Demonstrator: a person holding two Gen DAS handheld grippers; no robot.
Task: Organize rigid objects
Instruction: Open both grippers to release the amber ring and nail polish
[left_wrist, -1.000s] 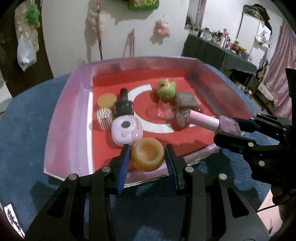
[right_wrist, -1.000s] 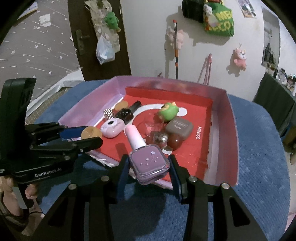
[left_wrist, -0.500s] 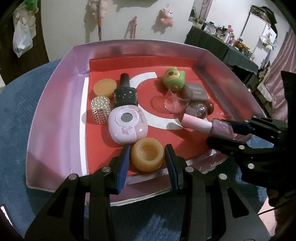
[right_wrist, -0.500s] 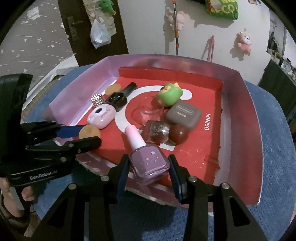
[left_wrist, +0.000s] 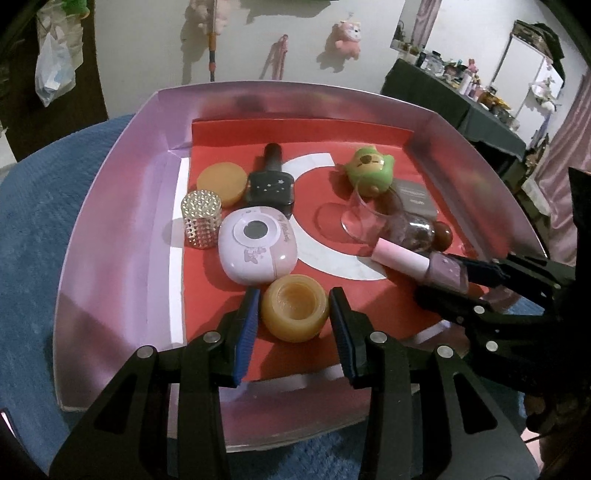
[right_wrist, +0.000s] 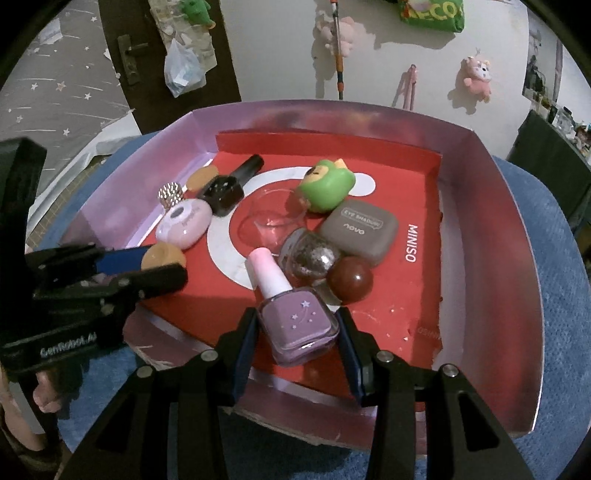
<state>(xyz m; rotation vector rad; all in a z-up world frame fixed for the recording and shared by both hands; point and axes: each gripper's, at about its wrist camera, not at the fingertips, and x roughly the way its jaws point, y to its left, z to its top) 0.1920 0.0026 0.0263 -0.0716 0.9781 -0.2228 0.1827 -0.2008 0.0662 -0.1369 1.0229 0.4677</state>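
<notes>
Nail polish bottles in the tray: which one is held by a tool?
The purple bottle with the pink cap, gripped by the right tool. The black bottle with stars lies free beside the amber lid.

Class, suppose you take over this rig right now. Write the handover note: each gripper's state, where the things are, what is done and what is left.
Left gripper: shut on the amber jar, low over the tray front.
Right gripper: shut on the purple nail polish bottle, also at the tray's front edge.
Done: black polish bottle, pink case, green toy and eyeshadow compact lie in the tray.
Left: probably set down and release both held items.
</notes>
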